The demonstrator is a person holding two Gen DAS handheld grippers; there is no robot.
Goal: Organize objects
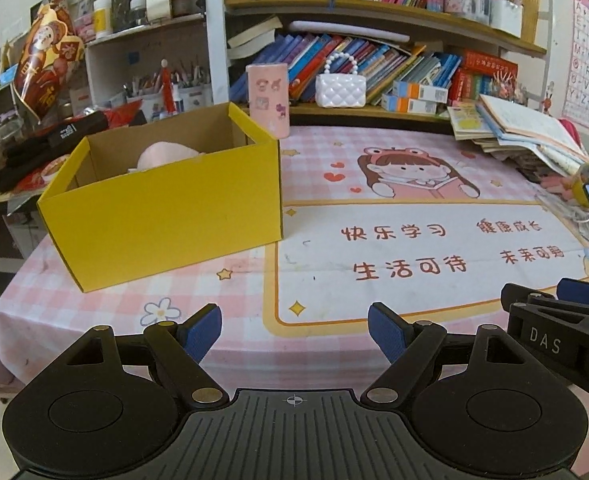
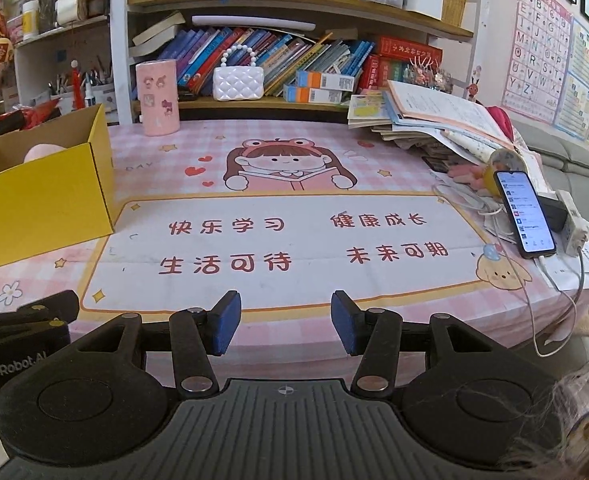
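Both grippers hang low over the near edge of the tabletop (image 2: 294, 332), tilted down toward it. Left gripper (image 1: 294, 336) has its jaws spread wide with nothing between them; right gripper (image 2: 285, 326) has jaws parted more narrowly, also empty, blue pads apart. Each gripper's side pokes into the other's view, mostly cut off. Pink cartoon mat (image 2: 286, 236) covers the tabletop ahead, bare between the jaws. Yellow box (image 1: 162, 204) sits open-topped to the left, well ahead of the left jaws; a pink soft thing (image 1: 166, 154) lies inside, mostly hidden by the box wall, hard to identify. Phone (image 2: 524, 216) lies lit at the right edge. Pink cylinder (image 2: 159, 98) and white pearl-handled bag (image 2: 238, 80) stand at the back.
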